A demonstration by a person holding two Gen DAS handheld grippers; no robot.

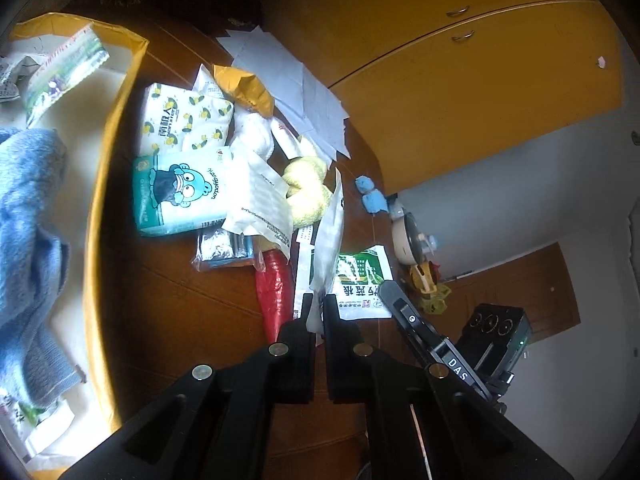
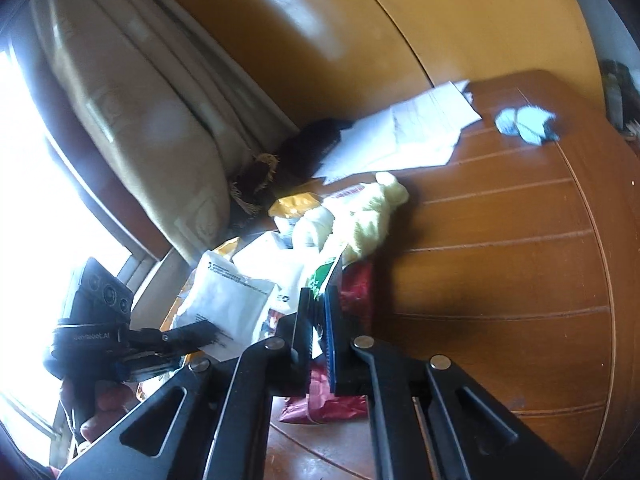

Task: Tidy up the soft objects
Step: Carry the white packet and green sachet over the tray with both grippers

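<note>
- Two claws work over one wooden table (image 1: 168,300), each pinched tight on a thin packet.
- Left wrist view: the left claw (image 1: 316,312) is clamped on a white plastic pouch (image 1: 330,240) standing on edge above the clutter; a yellow bin (image 1: 116,128) with a blue towel (image 1: 28,220) sits at left.
- Right wrist view: the right claw (image 2: 318,320) grips the green-printed sachet (image 2: 322,276) over a red packet (image 2: 356,292); the yellow plush (image 2: 372,216) lies just beyond.

We see a brown wooden table (image 1: 168,304) carrying tissue packs (image 1: 180,196), white papers (image 1: 296,92), a yellow-rimmed box (image 1: 100,208) and a small blue toy (image 1: 370,194).
</note>
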